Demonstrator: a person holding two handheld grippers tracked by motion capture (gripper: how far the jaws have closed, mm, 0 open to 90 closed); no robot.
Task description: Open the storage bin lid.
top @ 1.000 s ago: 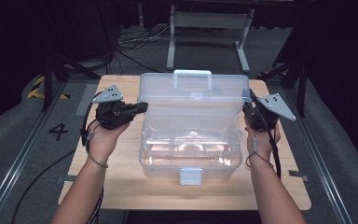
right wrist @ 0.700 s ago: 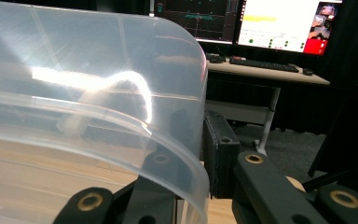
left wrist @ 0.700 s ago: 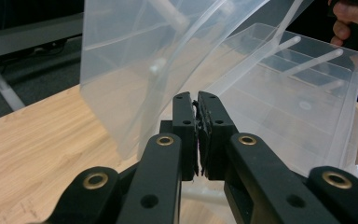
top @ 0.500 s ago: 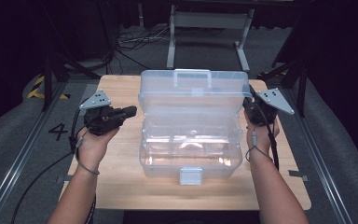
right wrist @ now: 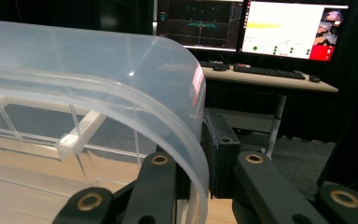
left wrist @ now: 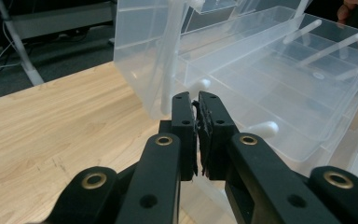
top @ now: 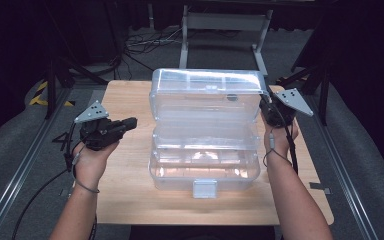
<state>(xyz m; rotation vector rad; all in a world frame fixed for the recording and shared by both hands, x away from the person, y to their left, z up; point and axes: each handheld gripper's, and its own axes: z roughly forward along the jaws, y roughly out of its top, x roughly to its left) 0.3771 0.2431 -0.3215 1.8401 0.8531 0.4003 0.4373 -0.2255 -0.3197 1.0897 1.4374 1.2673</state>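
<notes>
A clear plastic toolbox (top: pixel 204 172) stands open in the middle of the wooden table (top: pixel 125 200). Its lid (top: pixel 205 92) is raised upright at the back, and its fold-out trays (top: pixel 205 135) are stepped up between lid and base. My right gripper (top: pixel 266 107) is shut on the lid's right edge; in the right gripper view the lid's curved rim (right wrist: pixel 121 70) runs between the jaws of the right gripper (right wrist: pixel 200 126). My left gripper (top: pixel 132 121) hovers left of the box, shut and empty. In the left gripper view the left gripper (left wrist: pixel 196 100) points at the trays (left wrist: pixel 279 88).
A white latch (top: pixel 204 189) hangs at the box's front. Behind the table is a metal stand (top: pixel 225 22) with cables on the floor. Floor rails run along both sides. Lit monitors (right wrist: pixel 284 28) on a desk appear in the right gripper view.
My left gripper has drawn back leftward from the box's left side. The right gripper has stayed on the lid, which now stands more upright.
</notes>
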